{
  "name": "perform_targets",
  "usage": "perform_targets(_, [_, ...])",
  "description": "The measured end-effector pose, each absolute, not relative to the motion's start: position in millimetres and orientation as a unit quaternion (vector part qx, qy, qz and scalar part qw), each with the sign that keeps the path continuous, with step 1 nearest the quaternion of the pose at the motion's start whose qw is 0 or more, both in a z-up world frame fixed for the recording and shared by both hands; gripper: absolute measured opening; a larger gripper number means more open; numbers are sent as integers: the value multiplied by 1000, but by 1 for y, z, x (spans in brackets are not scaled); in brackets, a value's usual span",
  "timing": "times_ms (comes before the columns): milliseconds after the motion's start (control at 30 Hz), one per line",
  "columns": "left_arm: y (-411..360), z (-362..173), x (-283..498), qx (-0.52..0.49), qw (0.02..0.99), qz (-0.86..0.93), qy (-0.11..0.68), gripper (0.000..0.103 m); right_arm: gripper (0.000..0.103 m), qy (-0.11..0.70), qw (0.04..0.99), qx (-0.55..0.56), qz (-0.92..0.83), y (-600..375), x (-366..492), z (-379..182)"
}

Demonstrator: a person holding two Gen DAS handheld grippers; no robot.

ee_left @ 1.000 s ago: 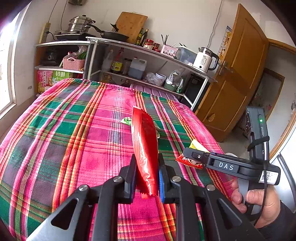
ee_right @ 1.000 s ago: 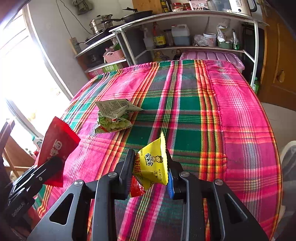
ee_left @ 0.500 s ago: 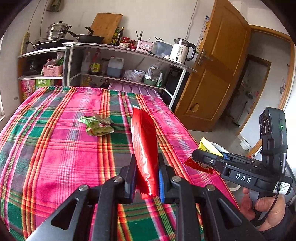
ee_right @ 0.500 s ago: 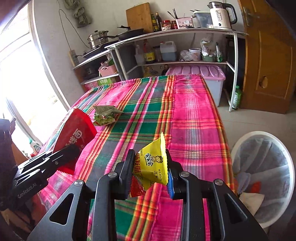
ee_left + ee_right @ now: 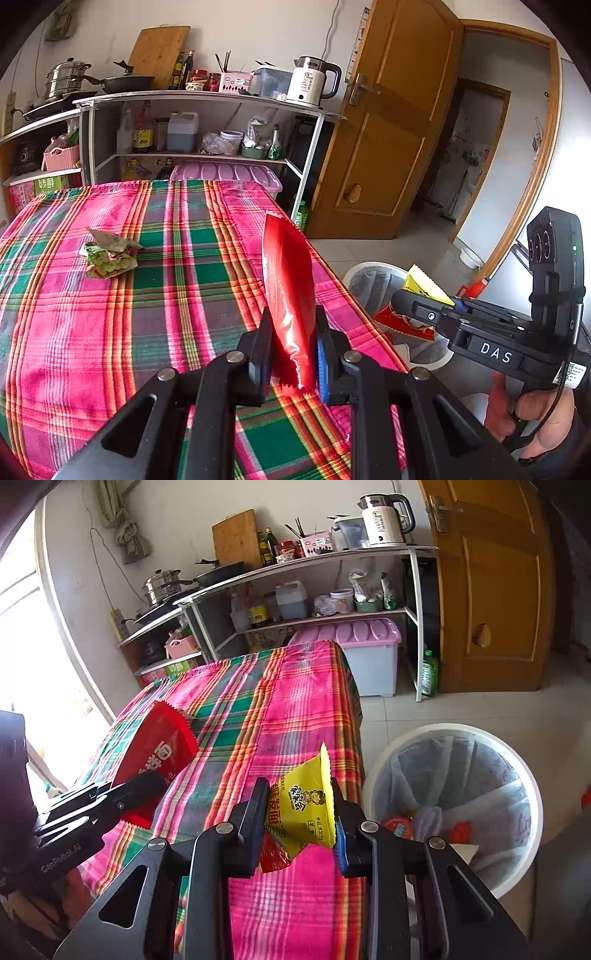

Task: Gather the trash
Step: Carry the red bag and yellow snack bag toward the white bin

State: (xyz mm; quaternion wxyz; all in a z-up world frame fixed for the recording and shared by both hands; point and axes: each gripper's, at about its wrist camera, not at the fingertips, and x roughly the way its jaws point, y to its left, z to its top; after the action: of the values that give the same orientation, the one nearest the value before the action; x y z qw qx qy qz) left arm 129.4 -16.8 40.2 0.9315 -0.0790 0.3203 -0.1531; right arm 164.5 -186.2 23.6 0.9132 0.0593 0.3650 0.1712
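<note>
Red wrapper (image 5: 288, 295) in L gripper (image 5: 291, 354), yellow packet (image 5: 304, 805) in R gripper (image 5: 299, 823)

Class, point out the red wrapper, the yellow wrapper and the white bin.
red wrapper (image 5: 288, 280): left wrist view, middle of its face.
yellow wrapper (image 5: 304, 805): right wrist view, printed front.
white bin (image 5: 532, 786): right wrist view, right rim.

Right gripper (image 5: 410, 310), body: "DAS"
Left gripper (image 5: 147, 781), body: "GenRobot_AI"
Yellow wrapper (image 5: 306, 808): Chinese characters, cartoon figure; small print unreadable
Red wrapper (image 5: 159, 749): large white Chinese characters
Green box (image 5: 48, 182) on shelf: white characters
</note>
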Motion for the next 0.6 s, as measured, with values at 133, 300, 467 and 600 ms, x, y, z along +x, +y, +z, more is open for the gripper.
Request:
perform_targets(133, [-41,41,135,-68,928,-170,323,20,31,363,916,68,155,-207,159,21])
perform_targets(300, [-71,41,145,-60,923,-197,326,20,31,363,919,80,131,-235,158,18])
perform_targets(467, [-100,37,158,-53,914,-222,335,20,31,368,919,94,106,-262,158,8])
perform_targets(600, [-117,32,166,-51,908,-238,342,20,31,373,918,102,90,-279,160,2])
